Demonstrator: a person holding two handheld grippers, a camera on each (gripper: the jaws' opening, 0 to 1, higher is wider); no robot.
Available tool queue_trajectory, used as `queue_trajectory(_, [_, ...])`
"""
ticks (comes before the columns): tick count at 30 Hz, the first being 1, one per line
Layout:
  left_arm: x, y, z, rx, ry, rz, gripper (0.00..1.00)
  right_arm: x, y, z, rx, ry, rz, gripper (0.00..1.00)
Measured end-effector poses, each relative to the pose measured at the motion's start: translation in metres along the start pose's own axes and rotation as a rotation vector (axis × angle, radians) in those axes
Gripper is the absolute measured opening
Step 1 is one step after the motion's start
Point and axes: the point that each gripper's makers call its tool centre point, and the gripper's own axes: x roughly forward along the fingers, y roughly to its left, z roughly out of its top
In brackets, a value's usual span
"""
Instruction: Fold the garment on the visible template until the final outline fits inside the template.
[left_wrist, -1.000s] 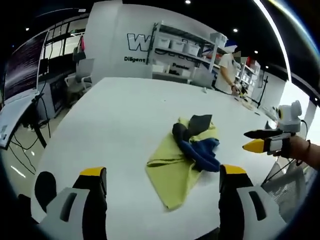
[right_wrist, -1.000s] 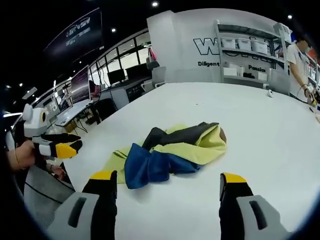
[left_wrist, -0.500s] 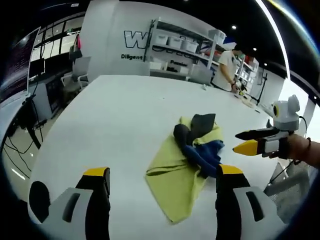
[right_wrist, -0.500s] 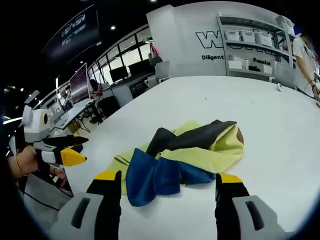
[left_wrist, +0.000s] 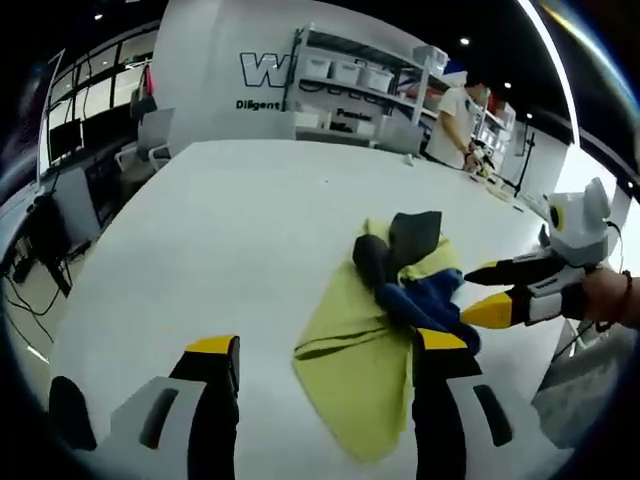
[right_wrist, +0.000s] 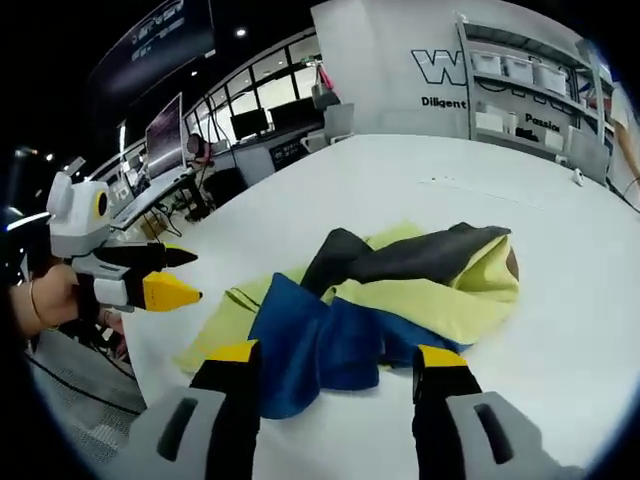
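On smooth white table, crumpled garment

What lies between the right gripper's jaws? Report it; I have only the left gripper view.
Observer: In the right gripper view, the right gripper is open, and the blue part of the garment sits in the gap between its jaws.
Operator: Now tell me how my left gripper looks from there.
Observer: The left gripper is open, held by a hand off the edge of the table, apart from the garment's yellow corner.
Operator: State what's behind it.
Observer: Desks with monitors.
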Motion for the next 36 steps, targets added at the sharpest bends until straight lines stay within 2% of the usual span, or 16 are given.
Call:
queue_trajectory(2, [0.006,0.001,-0.001,0.021,0.001,0.007,0.57,0.002,0.001,0.000,-0.003,-0.002,0.003,0.52])
queue_trajectory(7, [0.016,0.000,-0.005,0.038,0.019,0.000,0.53,0.008,0.007,-0.004,-0.015,0.013,0.029,0.43])
queue_trajectory(10, [0.021,0.001,-0.009,0.051,0.033,0.004,0.46,0.013,0.015,-0.010,0.004,0.033,0.072,0.32])
queue_trajectory(15, [0.027,-0.003,-0.016,0.072,0.056,-0.008,0.40,0.018,0.018,-0.017,-0.014,0.048,0.067,0.26])
queue_trajectory(23, [0.033,-0.001,-0.030,0.069,0.088,-0.010,0.34,0.023,0.023,-0.021,-0.023,0.055,0.080,0.07])
queue_trajectory(27, [0.038,0.004,-0.035,0.094,0.115,0.008,0.26,0.024,0.022,-0.022,-0.035,0.054,0.072,0.03])
queue_trajectory(32, [0.041,0.008,-0.032,0.100,0.112,0.023,0.20,0.024,0.019,-0.027,-0.046,0.075,0.063,0.03])
queue_trajectory(36, [0.043,0.013,-0.030,0.125,0.119,0.051,0.06,0.024,0.019,-0.027,-0.048,0.074,0.065,0.00])
